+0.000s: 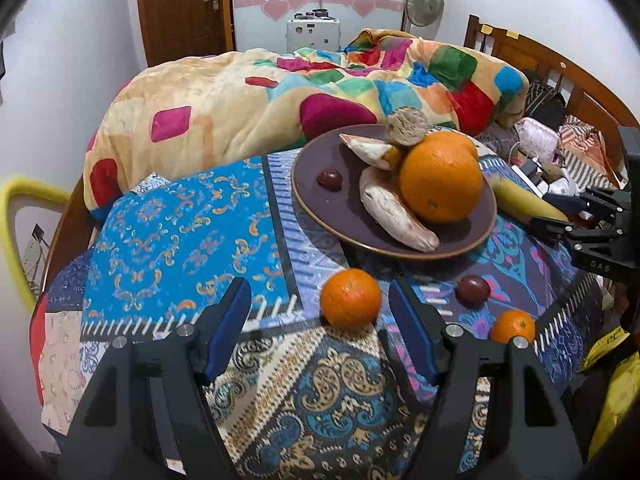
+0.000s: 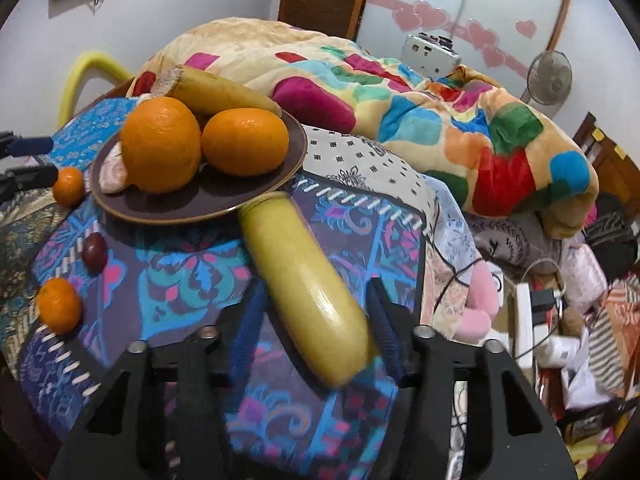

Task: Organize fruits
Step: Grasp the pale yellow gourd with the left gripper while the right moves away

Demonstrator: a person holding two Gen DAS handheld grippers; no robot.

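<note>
A dark purple plate [image 1: 320, 208] [image 2: 192, 206] on the patterned cloth holds two big oranges [image 1: 440, 176] [image 2: 160, 148], a banana [image 2: 224, 92], pale peeled pieces [image 1: 396, 216] and a small dark red fruit [image 1: 330, 179]. My left gripper [image 1: 320, 304] is open, its jaws on either side of a small orange [image 1: 350, 298] on the cloth. My right gripper [image 2: 316, 312] is open around a yellow-green banana [image 2: 308, 284] [image 1: 524, 200] that lies beside the plate. Another small orange [image 1: 513, 326] [image 2: 59, 304] and a dark red fruit [image 1: 474, 290] [image 2: 94, 254] lie loose.
A colourful quilt [image 1: 280, 92] is heaped behind the plate. A wooden headboard [image 1: 560, 68] and a clutter of clothes and cables [image 2: 540, 312] lie to the right. A yellow chair frame [image 1: 16, 216] stands at the left.
</note>
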